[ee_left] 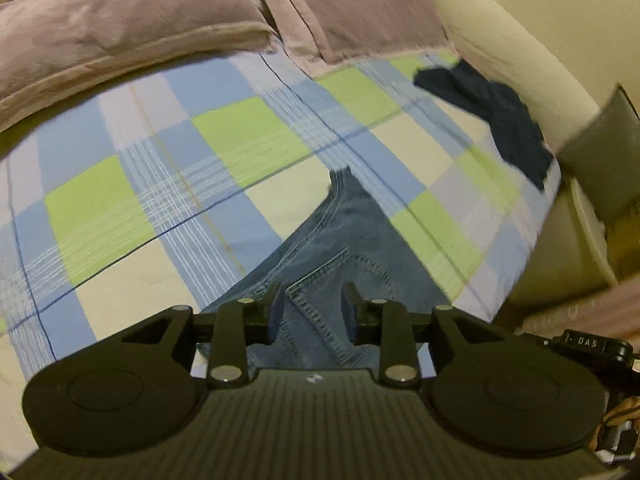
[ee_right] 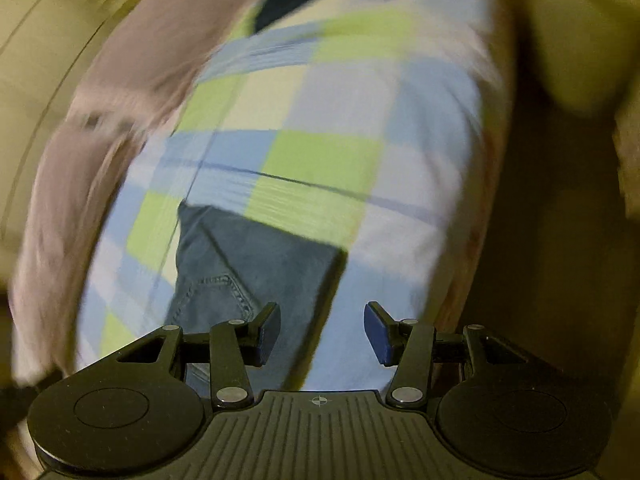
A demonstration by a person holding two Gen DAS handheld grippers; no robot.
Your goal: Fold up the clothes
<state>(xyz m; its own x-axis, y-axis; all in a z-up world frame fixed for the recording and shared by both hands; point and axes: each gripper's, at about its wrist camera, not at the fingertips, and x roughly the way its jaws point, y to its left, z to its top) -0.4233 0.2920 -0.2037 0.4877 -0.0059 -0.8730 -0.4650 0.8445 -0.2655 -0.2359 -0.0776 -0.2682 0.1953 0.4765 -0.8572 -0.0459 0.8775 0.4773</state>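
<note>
Denim is seen between the blue-padded fingers of the left tool [ee_left: 312,312], which stand apart with the jeans [ee_left: 332,248] running through the gap; whether the pads touch the cloth cannot be told. The jeans are of faded blue denim with pale stitched seams and a stitched pocket edge near the fingers, and from the left tool they narrow to a point further up the bed. They are spread on the checked bedsheet [ee_left: 168,184], patterned in blue, green, cream and lilac squares.

The right tool [ee_right: 322,332] is held open, its fingers wide apart, with nothing between them but the sheet below. It is held above the near edge of the jeans [ee_right: 256,264], whose squared corner lies just ahead of its left finger; a stitched pocket is seen there. The right view is blurred.

Beyond the jeans, at the head of the bed, two mauve pillows [ee_left: 120,36] are laid side by side. To the right of the jeans, near the bed's edge, a dark navy garment [ee_left: 496,116] is left crumpled on the sheet, well apart from the denim. A cream wall [ee_left: 500,20] is seen behind it. Part of a hand [ee_left: 624,420] is glimpsed at the lower right edge of the left view.
</note>
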